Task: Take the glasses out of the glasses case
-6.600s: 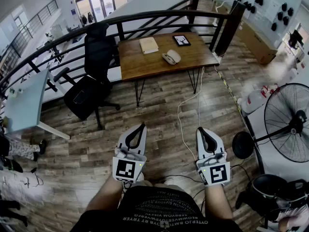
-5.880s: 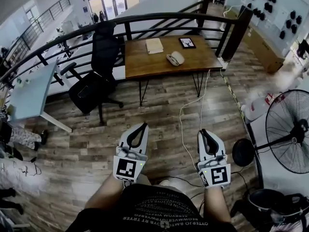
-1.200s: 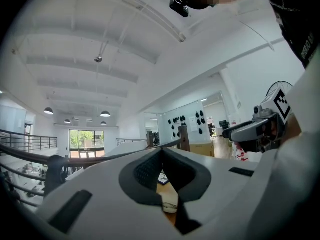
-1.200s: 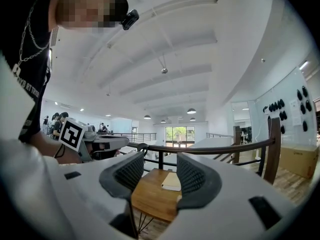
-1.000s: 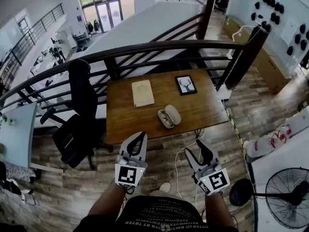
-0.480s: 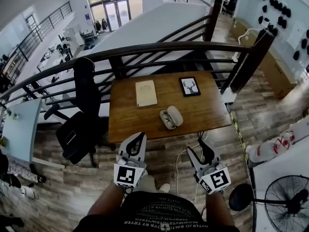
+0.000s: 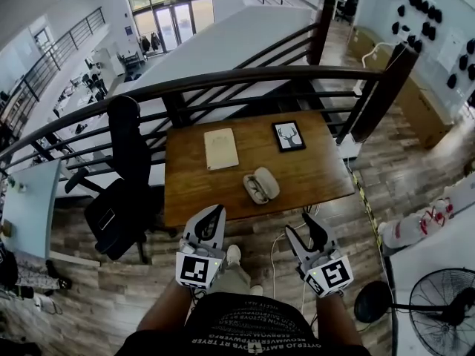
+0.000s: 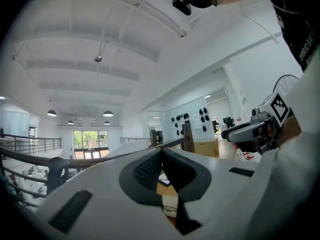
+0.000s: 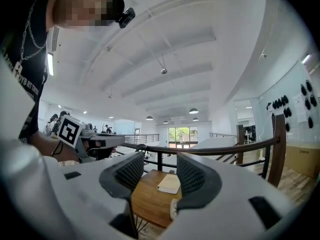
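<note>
An open white glasses case (image 7: 262,185) lies on the wooden table (image 7: 312,176) ahead of me, with the glasses (image 7: 255,190) resting in its left half. Both grippers hang short of the table's near edge, over the floor. My left gripper (image 7: 216,211) is shut and empty, its tips meeting (image 8: 161,151). To its right, my right gripper (image 7: 300,230) is open and empty. In the right gripper view (image 9: 161,166) the table (image 9: 147,201) shows between the jaws, and the case (image 9: 173,209) peeks past the right one.
A tan notebook (image 7: 220,148) and a framed deer picture (image 7: 288,136) lie farther back on the table. A dark railing (image 7: 260,76) runs behind it. A black office chair (image 7: 119,199) stands at the left, a floor fan (image 7: 438,302) at the right, and a cable (image 7: 276,247) lies on the floor.
Over several seconds the table has come much closer, and the right jaws have parted. In the last second the grippers have held their pose; the view has shifted slightly.
</note>
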